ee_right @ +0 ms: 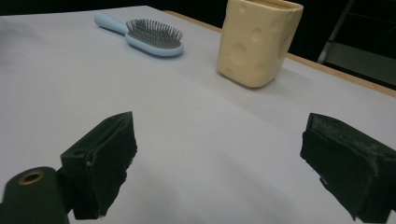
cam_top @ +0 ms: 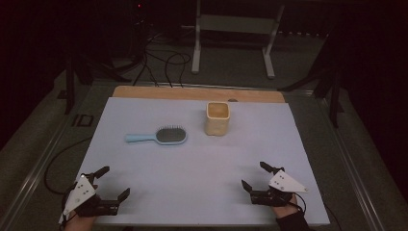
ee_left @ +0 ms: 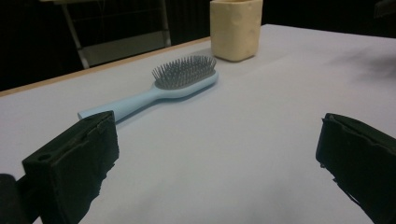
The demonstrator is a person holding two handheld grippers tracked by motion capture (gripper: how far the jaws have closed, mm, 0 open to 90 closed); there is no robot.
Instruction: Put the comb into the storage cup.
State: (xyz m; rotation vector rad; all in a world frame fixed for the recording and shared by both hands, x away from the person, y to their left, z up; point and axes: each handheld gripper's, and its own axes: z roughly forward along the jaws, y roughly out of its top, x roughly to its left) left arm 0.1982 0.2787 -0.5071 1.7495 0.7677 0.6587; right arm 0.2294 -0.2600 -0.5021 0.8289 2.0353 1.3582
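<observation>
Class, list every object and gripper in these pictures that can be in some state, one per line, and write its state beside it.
hairbrush: lying flat on the white sheet, bristles up, untouched.
yellow cup: standing upright, open end up, apart from the hairbrush; contents cannot be told.
left gripper: jaws wide open, holding nothing, low over the near edge.
right gripper: jaws wide open, holding nothing, low over the near edge.

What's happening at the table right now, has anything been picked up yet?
Nothing is held yet. A person holds the left gripper and the right gripper low at the near edge of the white table, both with jaws wide open and empty. Farther out lie a light blue hairbrush, bristles up, and beside it, apart from it, an upright yellow cheese-patterned cup. Neither gripper touches either one.
</observation>
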